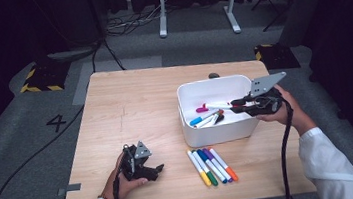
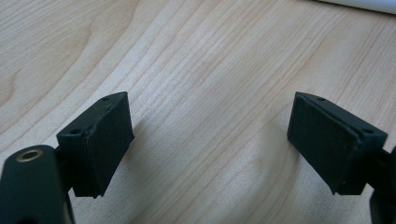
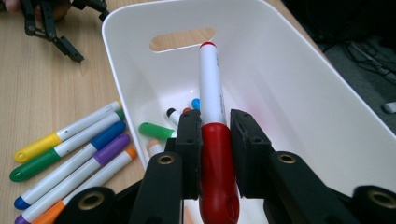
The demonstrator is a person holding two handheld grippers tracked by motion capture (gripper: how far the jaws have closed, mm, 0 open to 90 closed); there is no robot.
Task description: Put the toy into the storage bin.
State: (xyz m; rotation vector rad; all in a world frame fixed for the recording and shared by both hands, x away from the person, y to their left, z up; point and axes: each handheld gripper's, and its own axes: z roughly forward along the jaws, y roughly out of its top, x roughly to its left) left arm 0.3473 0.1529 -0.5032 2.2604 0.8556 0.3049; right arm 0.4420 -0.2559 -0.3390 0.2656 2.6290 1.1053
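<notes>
My right gripper (image 3: 215, 123) is shut on the red cap end of a red-and-white marker (image 3: 211, 93). The marker's white barrel points out over the inside of the white bin (image 3: 299, 93). In the high view that gripper (image 1: 238, 105) hangs over the bin's right rim (image 1: 219, 135), with the red marker (image 1: 220, 106) above the markers lying inside. My left gripper (image 2: 210, 140) is open above bare wood, nothing between its pads. In the high view it (image 1: 158, 169) rests near the table's front left.
Several markers (image 1: 212, 166) lie side by side on the table in front of the bin: yellow, green, blue, purple and orange capped (image 3: 70, 154). Inside the bin lie a green-capped marker (image 3: 156, 131), a pink one (image 1: 202, 109) and others. Cables trail over the table's front edge.
</notes>
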